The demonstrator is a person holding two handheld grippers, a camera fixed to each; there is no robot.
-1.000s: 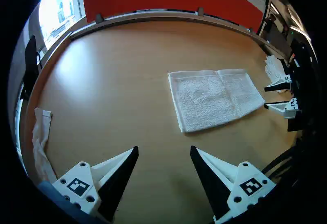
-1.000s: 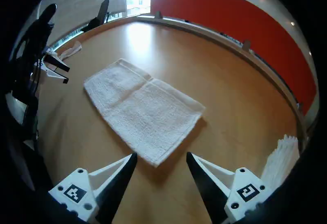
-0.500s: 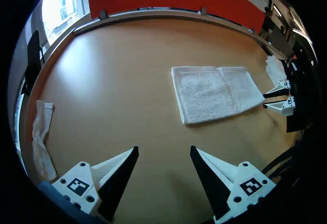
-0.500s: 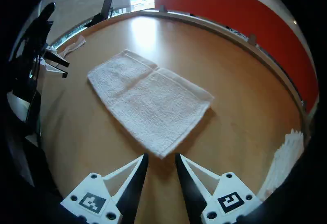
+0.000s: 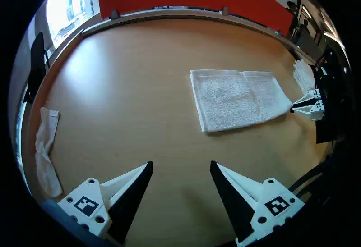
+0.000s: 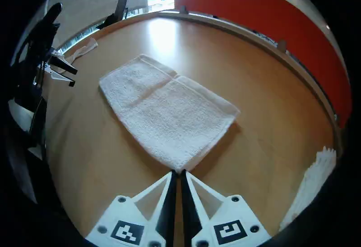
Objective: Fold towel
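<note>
Directly ahead of right tool (image 6: 178, 174), towel (image 6: 167, 112) lying flat on tabletop (image 6: 261, 112), nearest corner touching fingertips. Fingers sitting together; pinch on corner unclear. Long axis running away ahead-left. Left tool (image 5: 180, 168) gaping apart, hanging well short of towel.

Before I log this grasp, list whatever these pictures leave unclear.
1. Right gripper view: whether the right tool pinches the near corner of the towel; its tips cover that spot.
2. Left gripper view: the same contact is too small and far off.
3. Right gripper view: white stack, cut off at the edge; what it is is unclear.
</note>
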